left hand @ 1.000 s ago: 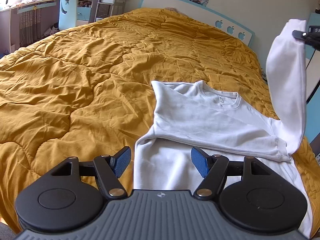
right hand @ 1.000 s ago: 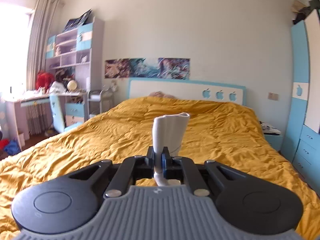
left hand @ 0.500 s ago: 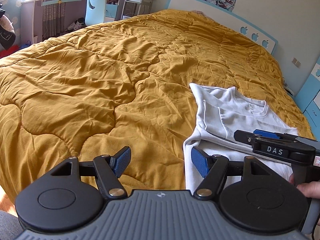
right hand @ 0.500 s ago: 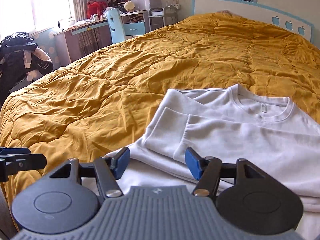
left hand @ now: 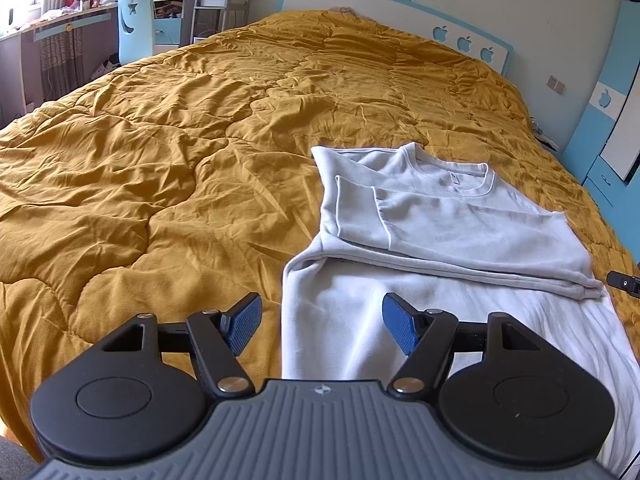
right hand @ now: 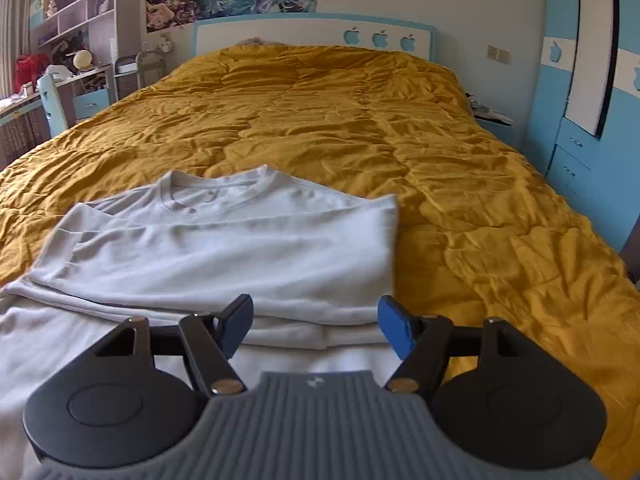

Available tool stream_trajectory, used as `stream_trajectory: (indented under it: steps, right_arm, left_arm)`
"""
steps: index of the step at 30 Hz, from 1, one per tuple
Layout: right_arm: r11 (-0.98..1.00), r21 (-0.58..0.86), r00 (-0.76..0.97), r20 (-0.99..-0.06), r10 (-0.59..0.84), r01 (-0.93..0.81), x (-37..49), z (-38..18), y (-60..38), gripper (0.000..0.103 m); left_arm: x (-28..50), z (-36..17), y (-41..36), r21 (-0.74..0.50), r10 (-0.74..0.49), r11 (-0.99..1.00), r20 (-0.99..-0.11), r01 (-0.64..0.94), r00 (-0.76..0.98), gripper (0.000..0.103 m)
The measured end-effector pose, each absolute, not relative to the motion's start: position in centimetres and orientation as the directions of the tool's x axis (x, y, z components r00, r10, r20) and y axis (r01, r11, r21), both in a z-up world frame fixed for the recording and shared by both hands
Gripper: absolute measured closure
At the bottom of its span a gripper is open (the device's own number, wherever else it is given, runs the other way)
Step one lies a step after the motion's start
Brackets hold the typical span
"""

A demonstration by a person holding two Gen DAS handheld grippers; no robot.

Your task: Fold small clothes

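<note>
**White shirt lies on the yellow bed**

The white shirt (left hand: 440, 220) lies flat on the bed (left hand: 180, 160), near the front edge. Both sleeves are folded across its chest. The left gripper (left hand: 322, 328) is wide open over the shirt's left edge, holding nothing. The right gripper (right hand: 316, 328) is wide open too, over the shirt's right side.

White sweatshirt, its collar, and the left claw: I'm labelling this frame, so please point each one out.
white sweatshirt (left hand: 460, 224): left wrist view, on the sleeve folded across the chest.
collar (right hand: 218, 192): right wrist view, on the ribbed neckline's front edge.
left claw (left hand: 322, 326): left wrist view, midway between its blue fingertips, jaws apart.
</note>
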State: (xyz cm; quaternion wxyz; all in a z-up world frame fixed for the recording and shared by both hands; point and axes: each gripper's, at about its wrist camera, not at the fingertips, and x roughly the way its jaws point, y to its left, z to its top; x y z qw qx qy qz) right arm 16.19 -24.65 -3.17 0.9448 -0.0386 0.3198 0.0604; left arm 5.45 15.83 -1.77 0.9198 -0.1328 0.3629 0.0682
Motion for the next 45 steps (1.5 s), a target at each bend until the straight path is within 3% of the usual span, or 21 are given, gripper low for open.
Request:
stream_trajectory:
  steps: [3,9,11,13,21,23,24,25,27,29,33,40,45]
  right_arm:
    - [0.995,-0.088,0.777,-0.629,-0.014,-0.053,16.4,-4.9,-28.1,0.027]
    - [0.984,-0.149,0.765,-0.643,-0.017,-0.103,18.3,-7.7,-30.2,0.026]
    - [0.973,-0.175,0.754,-0.657,-0.002,-0.15,19.6,-8.5,-29.9,0.035]
    - [0.957,-0.205,0.76,-0.65,0.023,-0.205,20.6,-9.0,-29.6,0.057]
    - [0.904,-0.309,0.788,-0.613,0.048,-0.295,22.9,-10.4,-28.1,0.061]
    - [0.903,-0.282,0.783,-0.615,0.089,-0.324,22.7,-10.7,-28.4,0.074]
    - [0.905,-0.254,0.775,-0.621,0.118,-0.342,22.5,-10.7,-28.6,0.09]
    - [0.904,-0.244,0.769,-0.627,0.128,-0.35,22.3,-10.8,-28.6,0.096]
    - [0.902,-0.273,0.774,-0.625,0.097,-0.334,21.8,-11.1,-28.5,0.099]
    - [0.922,-0.253,0.781,-0.62,0.079,-0.295,21.4,-11.0,-29.1,0.1]
    - [0.988,-0.056,0.79,-0.607,0.083,-0.147,20.2,-10.3,-32.1,0.102]
    - [0.986,0.163,0.692,-0.708,0.14,-0.033,20.3,-9.7,-34.5,0.102]
    - [0.988,0.138,0.787,-0.602,0.137,-0.067,19.7,-5.0,-34.4,0.095]
  left_arm:
    - [5.9,-2.2,14.1,-0.171,0.006,0.97,-0.693,-0.174,0.721,0.022]
    - [6.7,-2.9,11.8,-0.12,0.01,0.983,-0.718,-0.139,0.696,0.022]
    - [6.9,-3.1,11.5,-0.109,0.015,0.985,-0.726,-0.136,0.687,0.022]
    - [7.0,-3.2,11.2,-0.094,0.038,0.984,-0.726,-0.153,0.687,0.022]
    - [8.1,-4.4,9.4,-0.042,0.061,0.989,-0.749,-0.14,0.659,0.023]
    - [8.4,-5.3,8.8,-0.028,0.067,0.99,-0.767,-0.137,0.638,0.023]
    - [8.3,-5.5,8.6,-0.018,0.074,0.991,-0.765,-0.135,0.639,0.023]
    - [8.3,-5.6,8.3,0.002,0.086,0.991,-0.758,-0.131,0.646,0.023]
    - [8.3,-5.6,7.9,0.022,0.097,0.992,-0.754,-0.123,0.65,0.023]
    - [8.4,-5.6,8.1,0.01,0.091,0.992,-0.755,-0.128,0.649,0.023]
    - [8.4,-5.7,9.0,-0.031,0.064,0.991,-0.759,-0.133,0.648,0.022]
    - [8.1,-5.6,9.7,-0.061,0.043,0.989,-0.756,-0.135,0.654,0.022]
    - [7.9,-5.8,9.8,-0.068,0.035,0.989,-0.75,-0.13,0.661,0.022]
